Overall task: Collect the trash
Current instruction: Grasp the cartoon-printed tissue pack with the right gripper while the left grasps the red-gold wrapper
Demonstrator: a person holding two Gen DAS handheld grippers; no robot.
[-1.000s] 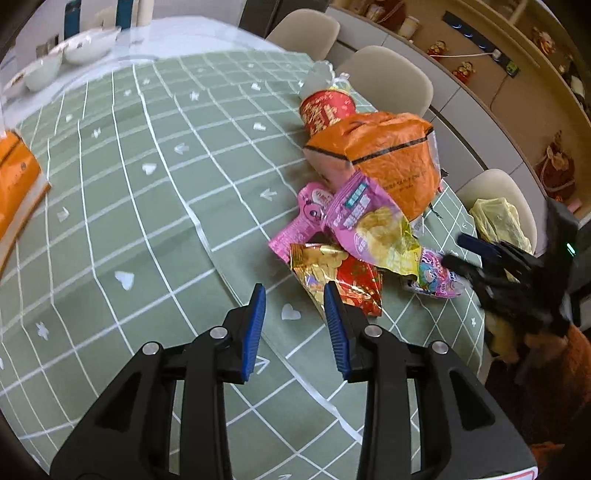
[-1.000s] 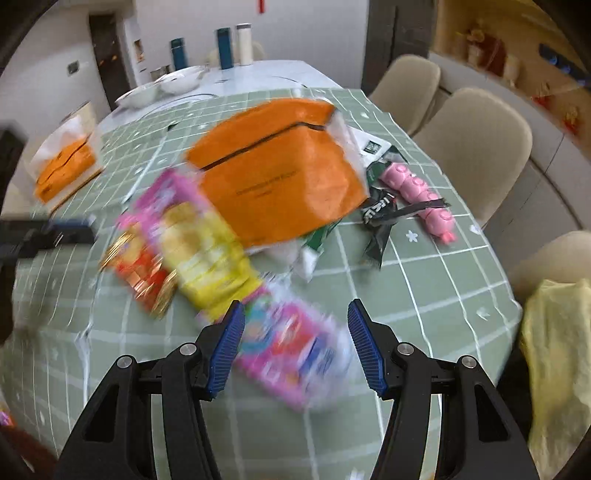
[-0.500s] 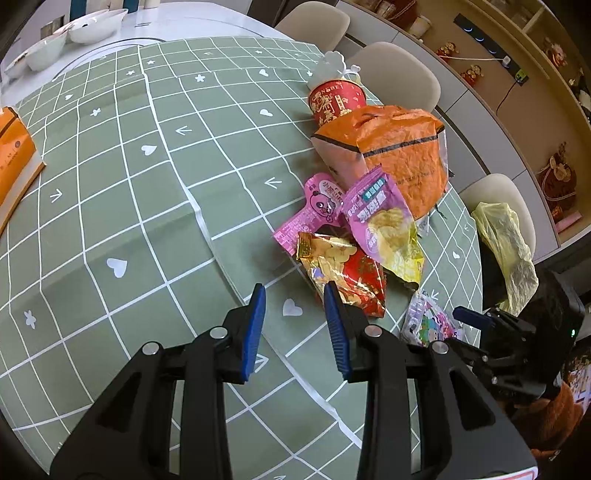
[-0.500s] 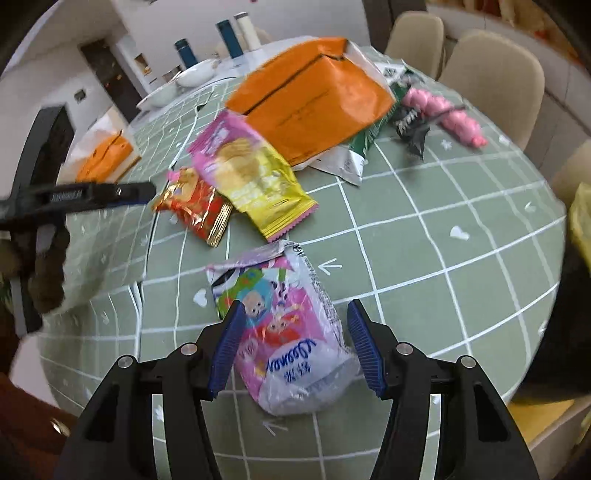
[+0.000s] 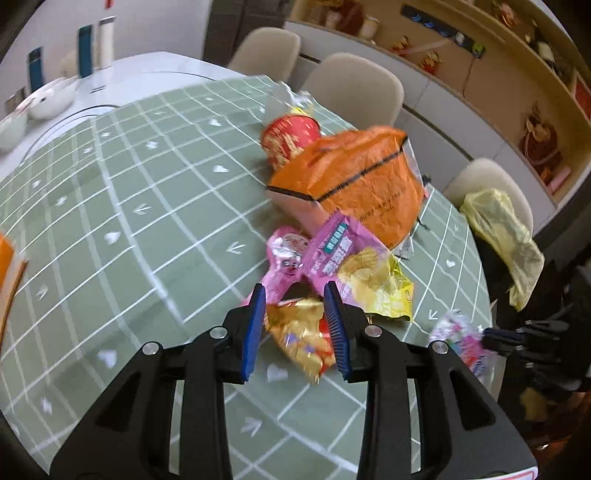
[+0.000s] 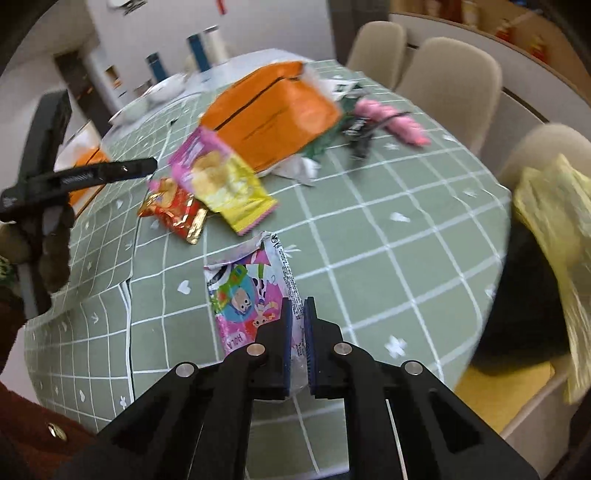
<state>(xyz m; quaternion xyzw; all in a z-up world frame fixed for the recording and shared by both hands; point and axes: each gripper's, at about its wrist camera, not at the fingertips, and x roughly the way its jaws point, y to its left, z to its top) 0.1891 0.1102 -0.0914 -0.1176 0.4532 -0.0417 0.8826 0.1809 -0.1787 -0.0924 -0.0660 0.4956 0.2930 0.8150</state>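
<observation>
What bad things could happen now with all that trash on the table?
The right gripper has just closed on only one edge of the cartoon wrapper, so the slippery wrapper might slide out when lifted. The left gripper is open over the red-gold packet, whose top sits under the pink-yellow bag; grabbing it could drag that bag along or scatter the pile.

Round dining table (image 5: 122, 206) w/ green grid-pattern cloth. Beige chairs (image 5: 354, 88) along its far side. Wooden wall shelves (image 5: 509, 74) w/ ornaments behind. White wall (image 6: 155, 26) at back; soft daylight.
</observation>
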